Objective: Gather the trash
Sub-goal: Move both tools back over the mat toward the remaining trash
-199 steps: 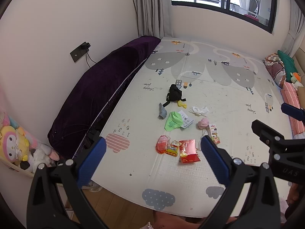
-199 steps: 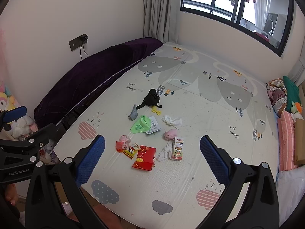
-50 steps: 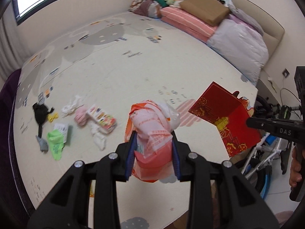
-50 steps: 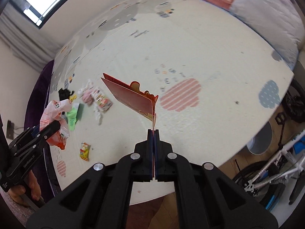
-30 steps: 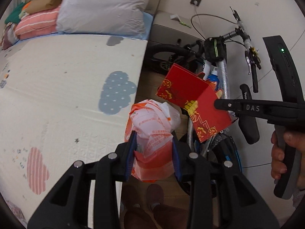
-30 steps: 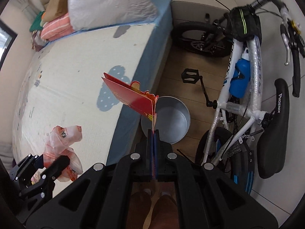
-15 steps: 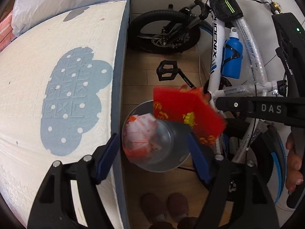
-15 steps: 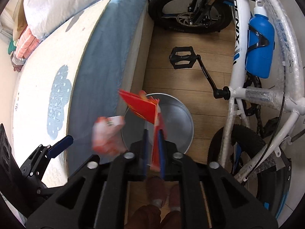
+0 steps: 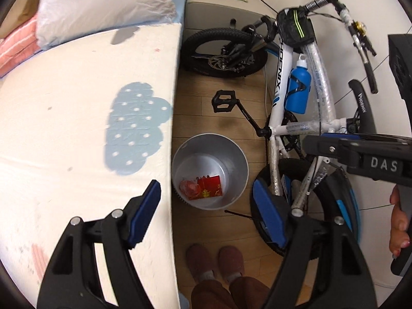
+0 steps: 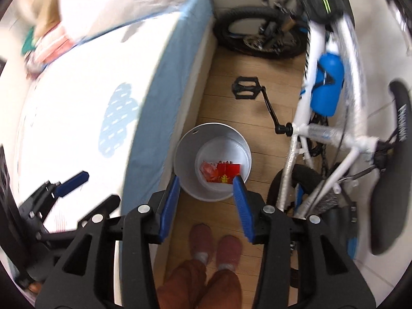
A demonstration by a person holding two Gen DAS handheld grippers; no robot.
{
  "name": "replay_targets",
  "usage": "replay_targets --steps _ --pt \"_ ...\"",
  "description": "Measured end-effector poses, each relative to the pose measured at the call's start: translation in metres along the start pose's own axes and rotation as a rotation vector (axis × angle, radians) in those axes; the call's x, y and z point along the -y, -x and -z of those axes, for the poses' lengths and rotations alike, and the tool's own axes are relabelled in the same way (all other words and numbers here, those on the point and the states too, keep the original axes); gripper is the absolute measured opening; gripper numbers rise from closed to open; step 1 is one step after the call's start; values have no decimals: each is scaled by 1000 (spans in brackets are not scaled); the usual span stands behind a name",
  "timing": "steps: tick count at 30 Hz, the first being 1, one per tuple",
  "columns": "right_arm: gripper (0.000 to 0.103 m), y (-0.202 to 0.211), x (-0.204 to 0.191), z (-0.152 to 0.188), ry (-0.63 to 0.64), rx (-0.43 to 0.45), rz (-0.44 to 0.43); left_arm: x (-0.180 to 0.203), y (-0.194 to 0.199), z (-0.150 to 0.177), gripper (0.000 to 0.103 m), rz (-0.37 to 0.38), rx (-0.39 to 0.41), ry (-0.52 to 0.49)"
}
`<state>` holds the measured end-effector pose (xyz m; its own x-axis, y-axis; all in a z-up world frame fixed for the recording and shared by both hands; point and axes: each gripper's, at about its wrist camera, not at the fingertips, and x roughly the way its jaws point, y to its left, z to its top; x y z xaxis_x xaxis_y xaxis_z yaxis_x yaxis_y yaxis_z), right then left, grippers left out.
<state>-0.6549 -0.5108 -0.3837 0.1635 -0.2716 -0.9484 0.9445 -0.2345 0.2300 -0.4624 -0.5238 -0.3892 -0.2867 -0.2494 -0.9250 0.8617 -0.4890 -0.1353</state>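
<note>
Lying at the bottom of the metal bin (image 9: 238,154) are the red envelope (image 9: 209,184) and orange wrapper (image 9: 188,186). Left gripper (image 9: 206,212) hangs above with jaws wide, empty. Right gripper (image 10: 207,200) jaws are opening, nothing between them.

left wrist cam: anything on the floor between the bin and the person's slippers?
Bare wood floor only. In the left wrist view nothing lies between the metal bin and the slippers; the right wrist view shows the same strip clear. The trash is inside the bin.
</note>
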Motion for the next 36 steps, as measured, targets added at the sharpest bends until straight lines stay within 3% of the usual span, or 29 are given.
replay_targets --steps 5,9,18,28,36 --pt "43 61 -50 19 192 6 -17 -15 82 23 78 -81 43 95" --pt "49 106 -104 34 375 11 -83 -36 149 53 78 -160 80 216" --pt "49 169 -271 84 908 20 -268 -90 286 173 79 -403 173 624" --pt "54 200 -454 224 1438 -60 -499 -110 393 345 79 -676 237 1179" --pt "55 198 -547 341 1690 -127 -574 -128 427 460 79 -766 256 1474"
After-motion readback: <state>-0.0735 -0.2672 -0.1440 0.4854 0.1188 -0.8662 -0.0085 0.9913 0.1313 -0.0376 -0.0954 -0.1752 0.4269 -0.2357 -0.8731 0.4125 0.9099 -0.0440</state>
